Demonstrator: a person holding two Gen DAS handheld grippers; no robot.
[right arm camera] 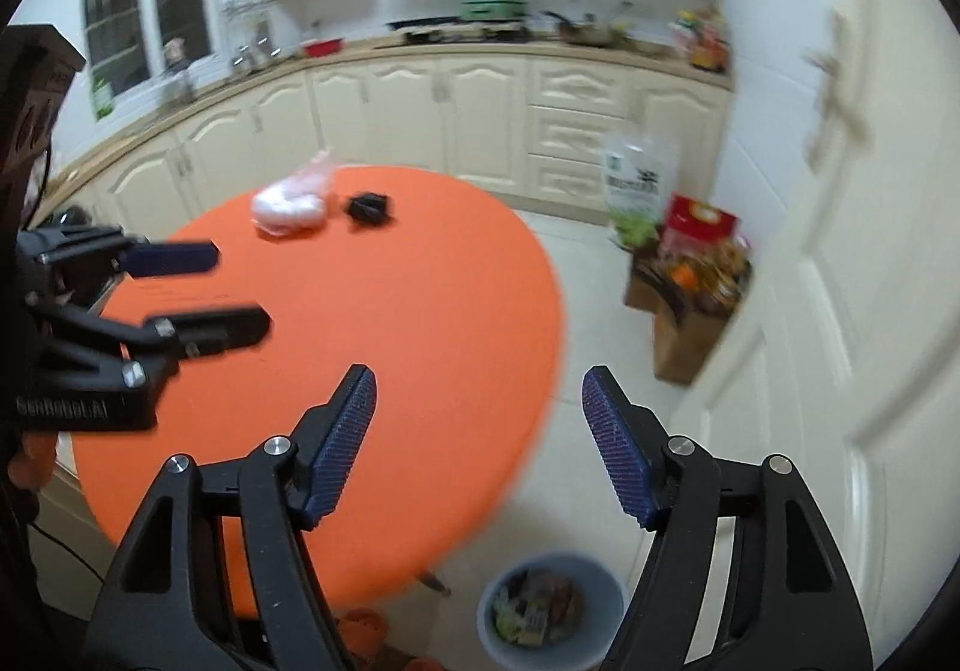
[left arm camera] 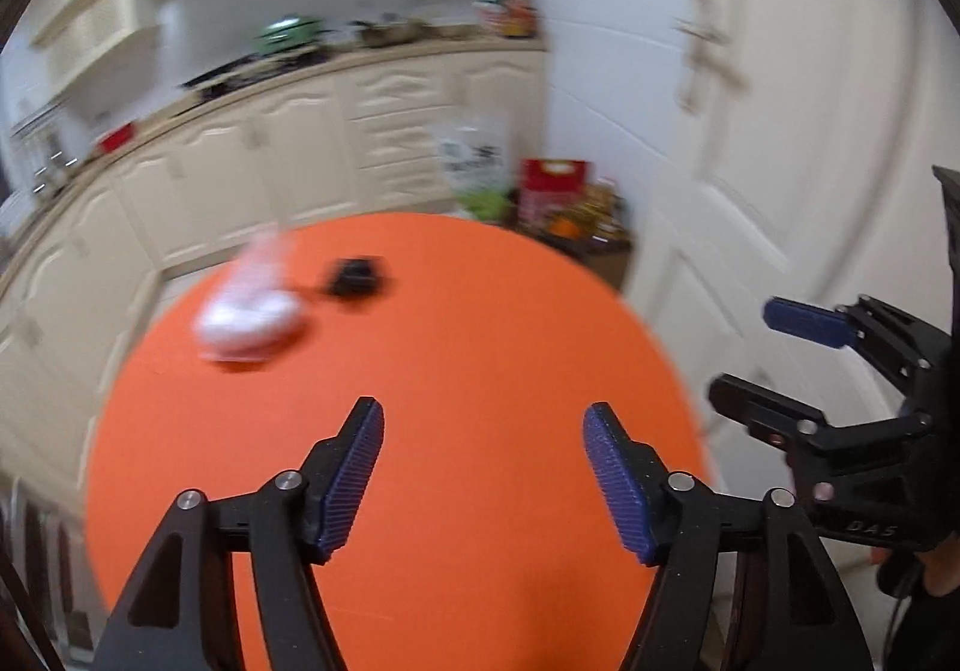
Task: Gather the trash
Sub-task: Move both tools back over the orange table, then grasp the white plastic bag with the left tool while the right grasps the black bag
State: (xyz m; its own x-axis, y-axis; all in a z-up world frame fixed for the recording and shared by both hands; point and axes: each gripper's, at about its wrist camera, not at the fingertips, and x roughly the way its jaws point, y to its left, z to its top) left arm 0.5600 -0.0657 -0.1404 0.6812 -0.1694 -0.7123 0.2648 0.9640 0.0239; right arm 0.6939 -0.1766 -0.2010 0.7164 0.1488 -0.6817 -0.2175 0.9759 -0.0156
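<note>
A round orange table [left arm camera: 480, 311] [right arm camera: 390, 299] fills the middle of both views. At its far side lie a white plastic bag [left arm camera: 249, 323] [right arm camera: 291, 206] of white stuff and a small black object [left arm camera: 357, 278] [right arm camera: 369, 207]. On the floor beside the table's near edge stands a grey trash bin [right arm camera: 487, 599] holding several wrappers. My left gripper [left arm camera: 483, 413] [right arm camera: 240, 290] hangs open above the table with nothing between its fingers. My right gripper [right arm camera: 479, 377] [left arm camera: 744, 350] is also open and empty, over the table's right edge and the floor. Both views are blurred.
Cream kitchen cabinets [right arm camera: 480, 101] with a cluttered counter run behind the table. A white door [right arm camera: 840, 251] stands at the right. On the floor by it are a cardboard box [right arm camera: 684, 305] of groceries and a green and white bag [right arm camera: 636, 185].
</note>
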